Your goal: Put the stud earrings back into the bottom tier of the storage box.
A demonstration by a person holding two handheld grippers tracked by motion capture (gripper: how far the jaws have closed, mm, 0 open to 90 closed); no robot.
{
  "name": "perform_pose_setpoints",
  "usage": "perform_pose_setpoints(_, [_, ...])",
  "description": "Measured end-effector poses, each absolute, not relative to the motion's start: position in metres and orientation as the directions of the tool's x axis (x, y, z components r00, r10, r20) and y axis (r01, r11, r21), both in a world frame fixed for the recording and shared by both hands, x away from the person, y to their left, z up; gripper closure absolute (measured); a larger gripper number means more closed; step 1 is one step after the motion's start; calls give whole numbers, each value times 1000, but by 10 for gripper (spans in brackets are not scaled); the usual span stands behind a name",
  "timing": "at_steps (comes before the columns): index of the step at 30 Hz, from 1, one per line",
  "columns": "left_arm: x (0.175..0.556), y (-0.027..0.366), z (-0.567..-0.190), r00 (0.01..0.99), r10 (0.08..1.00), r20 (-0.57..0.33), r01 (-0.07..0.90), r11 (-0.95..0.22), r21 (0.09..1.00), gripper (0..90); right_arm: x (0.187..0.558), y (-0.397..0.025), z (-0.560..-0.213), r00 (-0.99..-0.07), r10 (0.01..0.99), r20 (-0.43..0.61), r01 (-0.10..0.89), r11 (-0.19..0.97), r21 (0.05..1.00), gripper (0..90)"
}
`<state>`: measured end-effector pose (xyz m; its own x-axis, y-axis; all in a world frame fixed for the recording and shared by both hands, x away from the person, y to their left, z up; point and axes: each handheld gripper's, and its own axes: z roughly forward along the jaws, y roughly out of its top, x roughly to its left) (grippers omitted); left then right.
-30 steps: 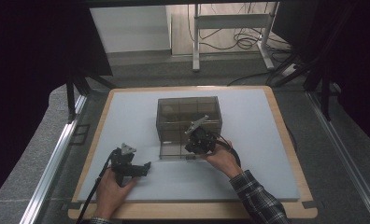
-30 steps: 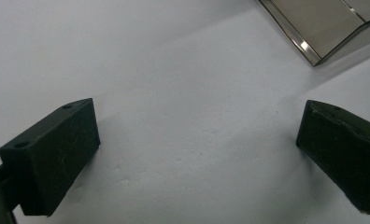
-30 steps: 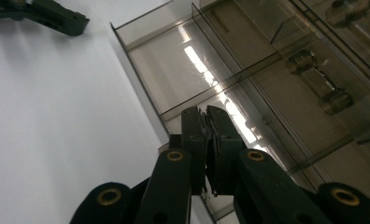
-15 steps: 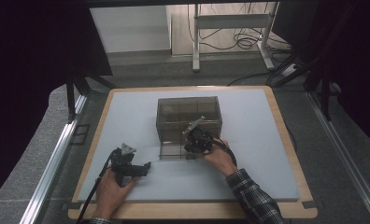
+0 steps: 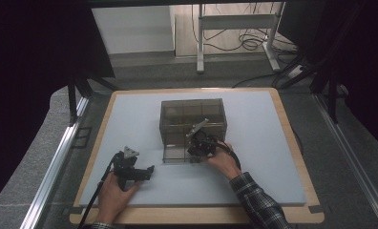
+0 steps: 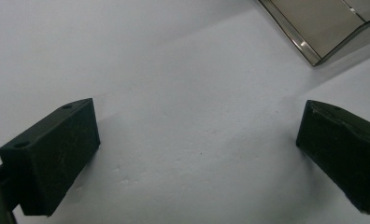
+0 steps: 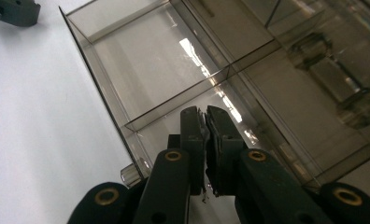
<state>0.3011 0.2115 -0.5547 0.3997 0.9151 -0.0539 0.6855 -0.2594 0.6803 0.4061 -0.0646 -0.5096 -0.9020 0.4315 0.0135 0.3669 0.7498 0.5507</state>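
A smoky clear plastic box (image 5: pixel 193 119) stands mid-table, its lower left drawer (image 5: pixel 176 153) pulled out toward me. In the right gripper view the drawer (image 7: pixel 141 70) is an open tray with a small knob (image 7: pixel 129 175) on its front. My right gripper (image 5: pixel 196 143) is at the drawer's right side. Its jaws are pressed together over the drawer's thin clear wall (image 7: pixel 204 112). My left gripper (image 5: pixel 146 171) lies low on the white table, left of the drawer, open with nothing between its fingers (image 6: pixel 197 112). A corner of the box (image 6: pixel 323 28) appears in the left gripper view.
The white table top (image 5: pixel 254 181) has a wooden rim (image 5: pixel 292 143). A metal rail (image 5: pixel 58 157) runs along the left. Cables and a desk frame (image 5: pixel 235 28) lie on the floor beyond the table. The left gripper's jaw (image 7: pixel 10 11) appears at the right gripper view's top left.
My right gripper has shifted slightly to the left at the drawer. The left gripper and the box stay where they were.
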Motion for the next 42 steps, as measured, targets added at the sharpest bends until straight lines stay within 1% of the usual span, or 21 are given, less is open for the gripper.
perform_pose_setpoints(19, [301, 211, -555, 400, 915, -53, 685, -260, 680, 0, 404, -69, -502, -901, 434, 9, 363, 741, 565, 771])
perform_pose_setpoints(36, [301, 212, -555, 401, 915, -53, 685, -261, 680, 0, 394, -70, -492, -904, 428, -6, 344, 734, 585, 691])
perform_pose_setpoints(42, [301, 212, -555, 401, 915, -52, 685, -262, 680, 0, 389, -71, -490, -906, 424, -15, 334, 736, 589, 647])
